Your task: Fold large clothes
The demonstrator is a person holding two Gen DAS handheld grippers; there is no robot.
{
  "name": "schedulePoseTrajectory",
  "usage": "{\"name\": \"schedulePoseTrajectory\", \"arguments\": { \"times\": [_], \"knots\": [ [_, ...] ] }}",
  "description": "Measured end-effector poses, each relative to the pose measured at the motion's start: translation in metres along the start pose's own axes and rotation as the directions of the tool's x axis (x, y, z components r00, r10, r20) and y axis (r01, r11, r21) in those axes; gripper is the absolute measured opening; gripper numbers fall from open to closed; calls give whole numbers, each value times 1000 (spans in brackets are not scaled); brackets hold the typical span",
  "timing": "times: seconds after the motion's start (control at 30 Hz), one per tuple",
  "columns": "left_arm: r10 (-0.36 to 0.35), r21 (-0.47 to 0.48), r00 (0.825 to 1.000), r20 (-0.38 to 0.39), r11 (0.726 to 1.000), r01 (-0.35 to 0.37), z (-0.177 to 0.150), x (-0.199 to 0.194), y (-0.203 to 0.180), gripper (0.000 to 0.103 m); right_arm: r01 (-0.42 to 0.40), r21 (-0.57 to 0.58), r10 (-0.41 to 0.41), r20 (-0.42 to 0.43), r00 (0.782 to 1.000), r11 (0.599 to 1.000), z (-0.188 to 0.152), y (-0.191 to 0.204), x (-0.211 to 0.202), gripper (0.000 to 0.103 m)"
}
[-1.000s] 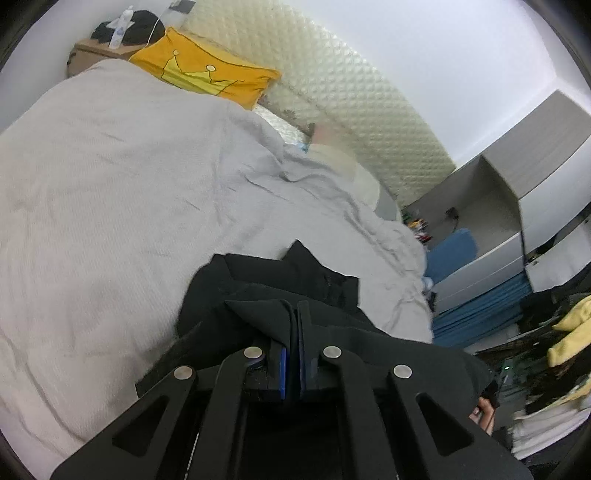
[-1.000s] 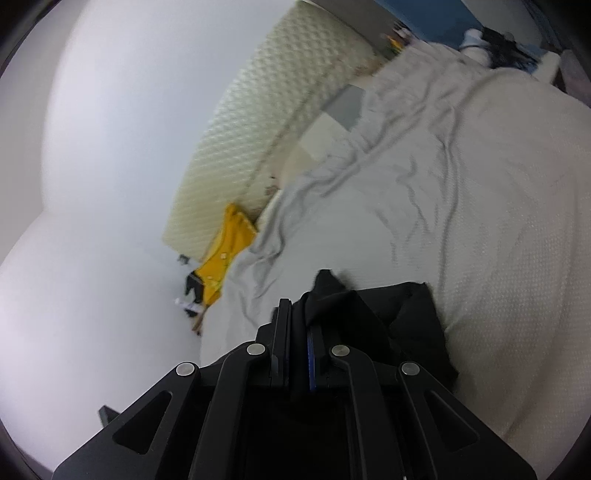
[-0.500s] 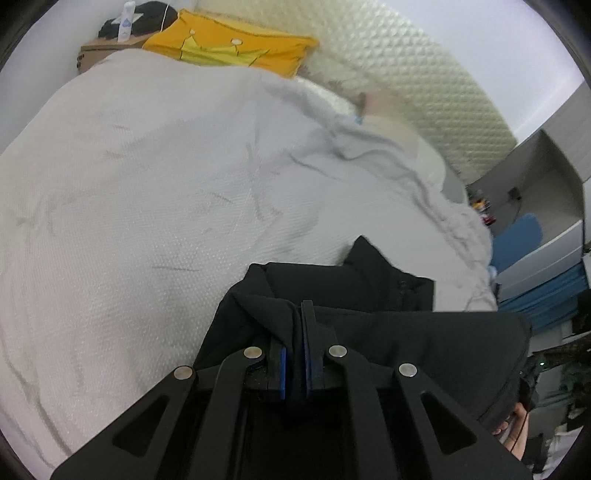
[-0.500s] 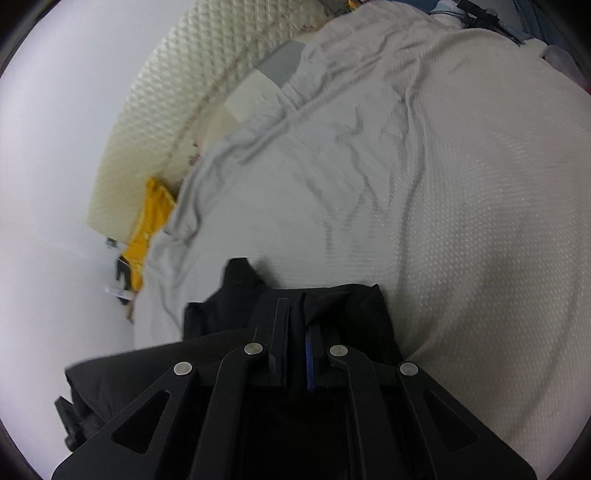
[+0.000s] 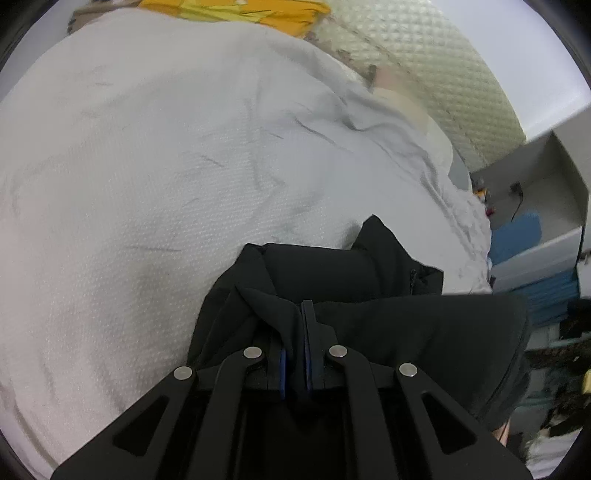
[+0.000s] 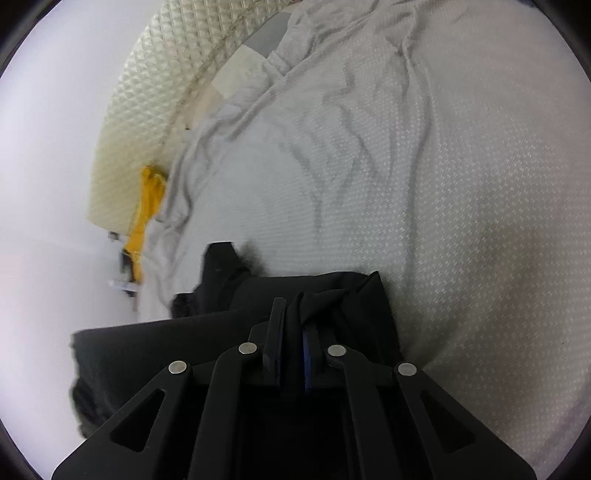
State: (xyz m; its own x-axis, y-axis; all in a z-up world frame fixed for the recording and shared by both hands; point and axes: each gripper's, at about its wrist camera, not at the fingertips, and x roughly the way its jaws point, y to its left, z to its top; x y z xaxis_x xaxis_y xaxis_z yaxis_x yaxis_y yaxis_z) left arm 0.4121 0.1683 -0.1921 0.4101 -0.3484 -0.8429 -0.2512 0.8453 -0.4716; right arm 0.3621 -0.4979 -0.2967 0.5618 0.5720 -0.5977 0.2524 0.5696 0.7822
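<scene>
A large black garment with a zipper hangs stretched between both grippers, above a bed with a light grey cover. My left gripper is shut on a bunched edge of the garment. My right gripper is shut on another bunched edge of the same garment, which spreads to its left. The cloth hides most of both pairs of fingers. The garment's lower part is out of view.
A yellow pillow lies at the head of the bed, by a cream quilted headboard. A white pillow lies beside it. A grey cabinet, blue items and piled clothes stand to the bed's right.
Both grippers have moved forward over the bed with the garment, and the cloth between them has spread wider. Both stay shut on the garment.
</scene>
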Motion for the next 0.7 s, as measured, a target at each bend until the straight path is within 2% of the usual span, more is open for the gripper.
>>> {"name": "schedulePoseTrajectory", "arguments": {
  "times": [0.07,0.1,0.17,0.23,0.3,0.4,0.43,0.47,0.5,0.53,0.57,0.63,0.7],
  "knots": [
    [-48,-43,999,-6,998,48,-1,-9,9,8,-32,12,32,-3,999,999,-2,-3,-9,11],
    [-69,-48,998,-12,996,68,-2,-13,11,8,-37,14,37,-1,999,999,-2,-3,-14,16],
    [-90,-42,996,-19,995,89,-5,-23,14,8,-20,3,19,23,1000,1000,-3,-4,-29,22],
    [-99,-26,995,-17,995,98,-10,-37,17,8,8,-21,-7,44,999,1000,-3,-1,-43,33],
    [-97,-6,995,-13,995,97,-16,-51,21,9,49,-57,-45,75,996,997,-4,4,-60,34],
    [-46,50,999,-2,998,46,-25,-72,18,10,108,-136,-90,131,987,985,-8,23,-85,36],
    [-20,72,1000,12,997,20,-27,-80,16,16,117,-155,-94,144,985,981,-10,28,-89,38],
    [2,87,999,32,996,-4,-31,-91,15,35,127,-180,-99,159,982,975,-13,35,-96,40],
    [7,94,999,45,995,-11,-32,-98,16,59,144,-217,-105,181,978,966,-17,47,-104,44],
    [15,109,997,70,994,-23,-35,-109,14,67,154,-239,-109,193,975,959,-19,53,-107,48],
    [34,127,994,101,991,-47,-38,-119,12,70,174,-274,-116,214,970,946,-24,64,-112,49],
    [61,171,985,159,981,-89,-45,-135,3,70,206,-332,-125,250,960,921,-32,81,-118,54],
    [50,220,977,206,971,-96,-55,-146,-12,70,225,-379,-122,278,953,897,-43,100,-120,60]
  ]
}}
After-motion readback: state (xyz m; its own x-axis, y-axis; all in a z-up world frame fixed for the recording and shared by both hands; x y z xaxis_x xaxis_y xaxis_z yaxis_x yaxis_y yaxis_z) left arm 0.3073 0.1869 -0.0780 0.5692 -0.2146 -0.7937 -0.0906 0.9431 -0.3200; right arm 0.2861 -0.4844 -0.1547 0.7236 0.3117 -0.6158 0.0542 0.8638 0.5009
